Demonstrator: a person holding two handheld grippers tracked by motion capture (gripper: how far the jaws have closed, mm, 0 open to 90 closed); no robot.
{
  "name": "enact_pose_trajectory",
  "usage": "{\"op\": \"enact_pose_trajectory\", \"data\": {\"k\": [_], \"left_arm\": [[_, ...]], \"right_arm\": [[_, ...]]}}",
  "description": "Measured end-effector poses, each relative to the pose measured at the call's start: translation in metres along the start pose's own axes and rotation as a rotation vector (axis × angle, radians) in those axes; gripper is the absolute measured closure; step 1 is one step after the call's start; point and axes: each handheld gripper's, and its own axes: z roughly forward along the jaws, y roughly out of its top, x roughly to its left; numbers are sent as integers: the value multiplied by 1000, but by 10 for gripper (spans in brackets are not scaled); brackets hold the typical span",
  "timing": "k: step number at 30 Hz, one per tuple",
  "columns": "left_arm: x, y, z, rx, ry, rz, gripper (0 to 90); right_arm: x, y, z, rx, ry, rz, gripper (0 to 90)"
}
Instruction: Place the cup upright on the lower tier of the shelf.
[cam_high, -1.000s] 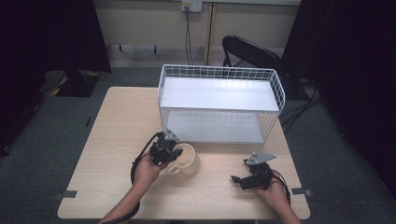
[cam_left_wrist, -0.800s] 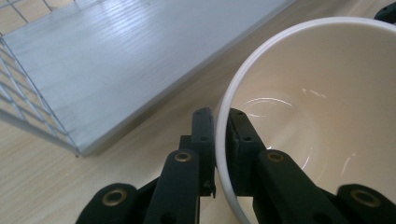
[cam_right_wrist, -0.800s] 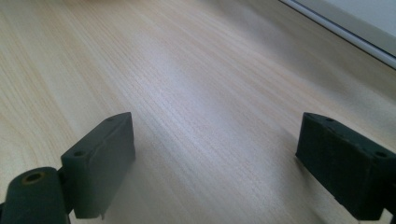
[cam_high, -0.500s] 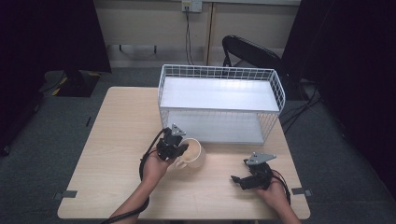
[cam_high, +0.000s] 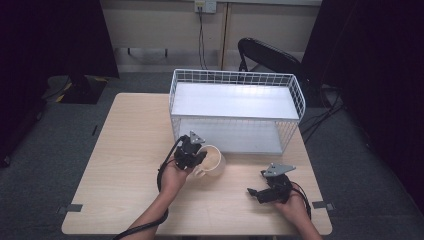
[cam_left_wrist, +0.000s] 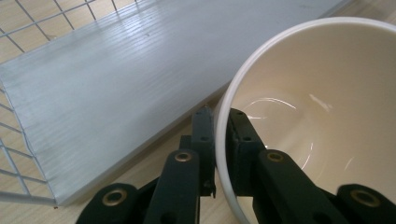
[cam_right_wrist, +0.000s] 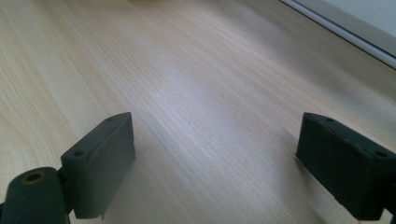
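A cream cup is held just in front of the white wire rack, near the rack's lower shelf. My left gripper is shut on the cup's rim. In the left gripper view one jaw is outside the cup wall and the other inside, pinching the thin rim at my left gripper. The cup is empty. My right gripper rests low over the table near the front right, open, with only bare wood between the jaws in the right gripper view, my right gripper.
The wire rack has a white upper shelf and a lower shelf. The light wooden table has free room at the left. A dark chair stands behind the rack.
My left gripper has carried the cup to the right and a little farther back, closer to the rack's lower shelf. The right gripper has stayed where it was.
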Motion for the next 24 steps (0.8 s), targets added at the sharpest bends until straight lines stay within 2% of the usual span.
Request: {"op": "enact_pose_trajectory", "data": {"k": [4, 8, 14, 17, 21, 24], "left_arm": [[2, 0, 2, 0, 20, 3, 835], [3, 2, 3, -19, 36, -22, 835], [0, 7, 6, -33, 75, -8, 835], [-1, 8, 8, -48, 82, -29, 835], [-1, 10, 11, -47, 100, -23, 835], [0, 11, 12, -56, 114, -38, 836]], "right_arm": [[0, 0, 0, 0, 0, 0, 107], [0, 0, 0, 0, 0, 0, 107], [0, 0, 0, 0, 0, 0, 107], [0, 0, 0, 0, 0, 0, 107], [0, 0, 0, 0, 0, 0, 107], [0, 0, 0, 0, 0, 0, 107]]}}
